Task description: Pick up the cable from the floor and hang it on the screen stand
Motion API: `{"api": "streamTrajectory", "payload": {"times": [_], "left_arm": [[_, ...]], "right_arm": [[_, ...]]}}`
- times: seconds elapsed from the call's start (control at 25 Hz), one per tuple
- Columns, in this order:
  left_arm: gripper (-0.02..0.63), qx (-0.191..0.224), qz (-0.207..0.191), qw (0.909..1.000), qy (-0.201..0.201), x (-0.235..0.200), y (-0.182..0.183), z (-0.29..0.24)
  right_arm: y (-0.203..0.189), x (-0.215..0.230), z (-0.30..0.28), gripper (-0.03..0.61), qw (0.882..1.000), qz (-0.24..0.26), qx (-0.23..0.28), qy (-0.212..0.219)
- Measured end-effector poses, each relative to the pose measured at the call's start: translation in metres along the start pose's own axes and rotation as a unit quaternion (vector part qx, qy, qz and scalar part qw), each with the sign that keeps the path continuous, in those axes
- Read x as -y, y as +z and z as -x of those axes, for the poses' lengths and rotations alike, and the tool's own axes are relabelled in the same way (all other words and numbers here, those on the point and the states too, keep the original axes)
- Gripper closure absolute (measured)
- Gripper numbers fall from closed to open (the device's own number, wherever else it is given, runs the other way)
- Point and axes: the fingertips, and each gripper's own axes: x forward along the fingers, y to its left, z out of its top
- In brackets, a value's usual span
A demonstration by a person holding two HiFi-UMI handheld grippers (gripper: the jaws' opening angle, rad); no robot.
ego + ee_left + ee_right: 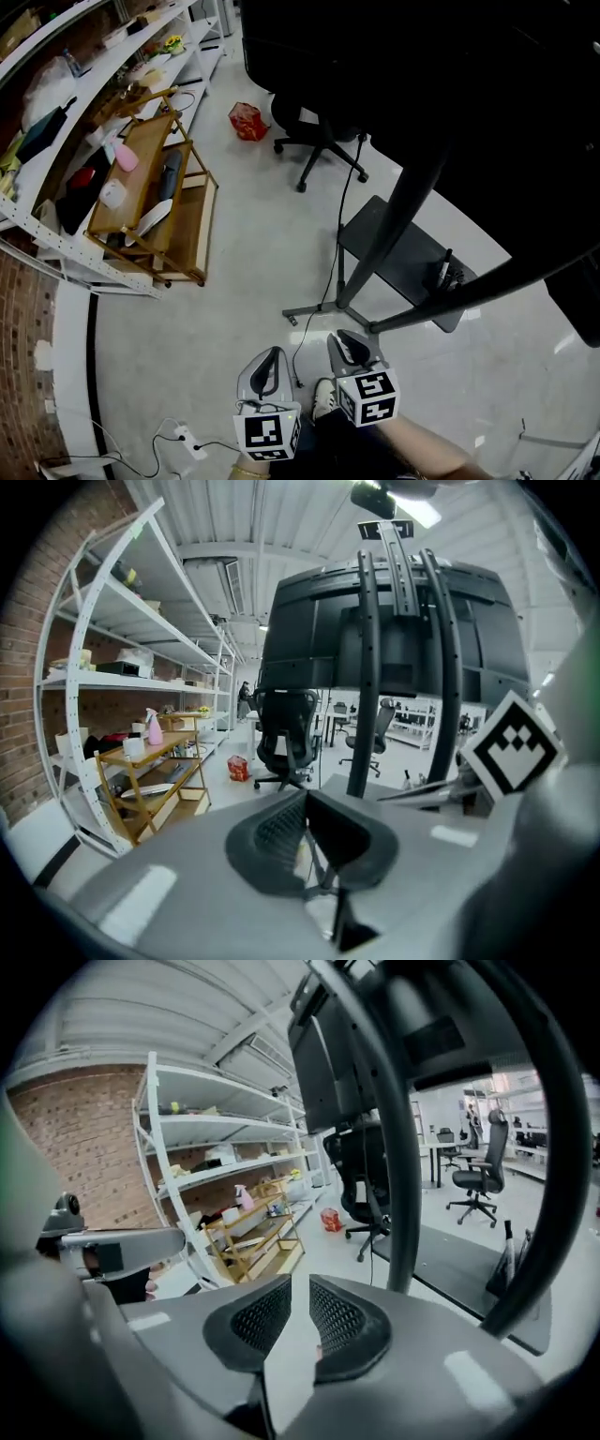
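Cable runs down (beside screen stand).

Grey floor — stand base, office chair, red bag, wooden cart, cable.

Bright, even lighting; fisheye-warped edges

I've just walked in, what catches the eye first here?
A huge black screen on its dark stand fills the upper right of the head view, with a thin black cable trailing to the floor beside it. To the left, a small red bag lies by an office chair, and a wooden cart stands against white shelves.
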Motion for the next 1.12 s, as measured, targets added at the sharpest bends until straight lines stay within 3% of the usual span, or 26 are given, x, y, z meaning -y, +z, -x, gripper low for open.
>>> {"api": "streamTrajectory", "payload": {"times": [0.12,0.28,0.52,0.76,0.96,1.0,1.04,1.12], "left_arm": [[0.606,-0.009,0.013,0.9998,-0.015,-0.018,-0.022,-0.059],[0.606,-0.022,0.010,0.9982,-0.055,-0.020,-0.080,-0.128],[0.606,-0.022,-0.024,0.9963,-0.079,-0.025,-0.187,-0.218],[0.606,-0.032,-0.019,0.9956,-0.086,-0.047,-0.296,-0.283],[0.606,-0.053,-0.029,0.9938,-0.094,-0.057,-0.354,-0.314],[0.606,-0.057,-0.025,0.9936,-0.095,-0.058,-0.360,-0.318],[0.606,-0.060,-0.020,0.9934,-0.096,-0.058,-0.364,-0.320],[0.606,-0.067,-0.014,0.9928,-0.098,-0.057,-0.365,-0.320]], "right_arm": [[-0.014,0.029,-0.062,0.523,0.999,-0.022,-0.003,-0.028],[-0.058,0.074,-0.146,0.508,0.996,-0.046,-0.008,-0.073],[-0.159,0.141,-0.261,0.506,0.987,-0.069,-0.017,-0.146],[-0.252,0.196,-0.365,0.488,0.977,-0.078,-0.020,-0.200],[-0.291,0.221,-0.412,0.497,0.973,-0.093,-0.029,-0.210],[-0.294,0.224,-0.415,0.501,0.972,-0.090,-0.029,-0.213],[-0.296,0.226,-0.415,0.556,0.972,-0.089,-0.027,-0.217],[-0.296,0.221,-0.409,0.560,0.972,-0.087,-0.024,-0.216]]}}
